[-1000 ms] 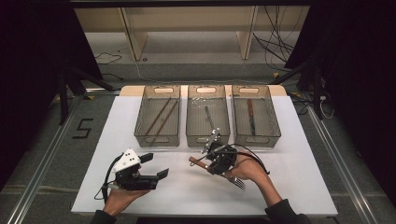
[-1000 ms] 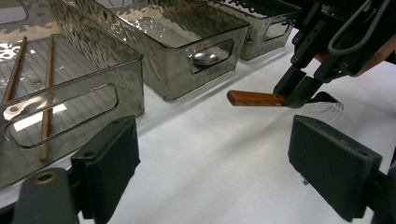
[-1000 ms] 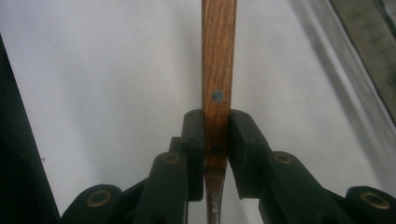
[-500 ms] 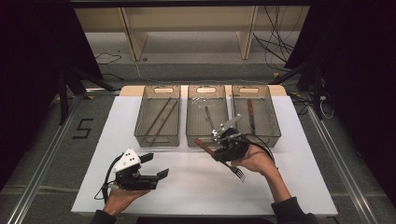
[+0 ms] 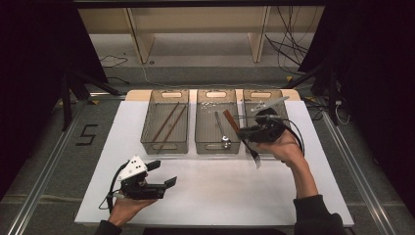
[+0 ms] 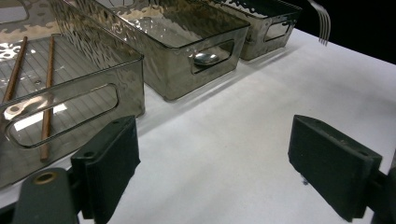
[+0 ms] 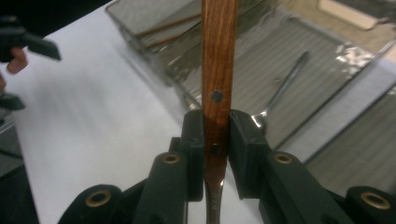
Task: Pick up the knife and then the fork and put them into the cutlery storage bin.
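My right gripper (image 5: 243,132) (image 7: 216,135) is shut on a fork with a wooden handle (image 7: 218,60) and holds it in the air over the front of the right and middle bins. The handle (image 5: 231,120) points to the upper left. Its metal tines (image 5: 254,157) (image 6: 320,21) hang toward the table. My left gripper (image 5: 161,174) (image 6: 229,168) rests low near the front left of the white table (image 5: 220,186), open, with nothing between its pads.
Three clear smoky bins stand side by side at the back of the table. The left bin (image 5: 165,128) holds wooden chopsticks (image 6: 46,98). A spoon (image 5: 221,133) lies in the middle bin (image 5: 215,147). The right bin (image 5: 264,98) sits under my right hand.
My right gripper has risen and moved away toward the bins and to the right, carrying the fork. The left gripper has stayed where it was.
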Tool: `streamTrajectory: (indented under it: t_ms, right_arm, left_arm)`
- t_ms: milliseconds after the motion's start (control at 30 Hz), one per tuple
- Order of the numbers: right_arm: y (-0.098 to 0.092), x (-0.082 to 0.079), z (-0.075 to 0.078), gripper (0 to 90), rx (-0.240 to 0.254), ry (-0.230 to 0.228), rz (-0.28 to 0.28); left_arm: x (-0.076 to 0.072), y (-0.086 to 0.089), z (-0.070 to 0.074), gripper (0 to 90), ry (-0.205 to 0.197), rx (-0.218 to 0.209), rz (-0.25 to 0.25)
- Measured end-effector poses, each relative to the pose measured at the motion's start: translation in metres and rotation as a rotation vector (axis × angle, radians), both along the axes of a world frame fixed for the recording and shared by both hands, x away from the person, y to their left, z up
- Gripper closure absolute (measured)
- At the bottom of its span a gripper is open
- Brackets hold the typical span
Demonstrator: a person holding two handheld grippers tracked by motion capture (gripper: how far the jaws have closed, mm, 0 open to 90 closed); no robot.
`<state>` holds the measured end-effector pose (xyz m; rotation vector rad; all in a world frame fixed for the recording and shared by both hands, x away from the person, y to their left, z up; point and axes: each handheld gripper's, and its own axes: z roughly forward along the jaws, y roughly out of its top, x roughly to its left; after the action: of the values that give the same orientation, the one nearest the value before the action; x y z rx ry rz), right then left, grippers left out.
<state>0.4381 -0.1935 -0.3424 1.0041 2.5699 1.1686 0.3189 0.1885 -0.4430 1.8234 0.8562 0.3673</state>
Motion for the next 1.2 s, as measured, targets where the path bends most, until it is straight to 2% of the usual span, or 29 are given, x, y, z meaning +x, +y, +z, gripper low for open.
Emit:
streamTrajectory:
  t_ms: [333,467,633,1033,1200]
  right_arm:
    - [-0.024,0.02,0.015,77.3,0.057,-0.043,-0.128]
    - [-0.03,0.025,0.019,77.3,0.088,-0.053,-0.168]
    - [-0.038,0.032,0.024,77.3,0.101,-0.071,-0.21]
    - [-0.062,0.049,0.022,77.3,0.126,-0.072,-0.329]
    - [-0.07,0.057,0.02,77.2,0.122,-0.074,-0.385]
  left_arm:
    - [0.0,0.0,0.0,15.9,0.0,-0.001,0.0]
    - [0.0,0.0,0.0,16.0,-0.001,-0.001,0.0]
    - [0.0,0.0,0.0,16.0,0.0,-0.002,0.001]
    - [0.0,0.0,0.0,15.9,0.0,-0.002,0.0]
    - [0.0,0.0,0.0,15.9,0.0,-0.003,0.001]
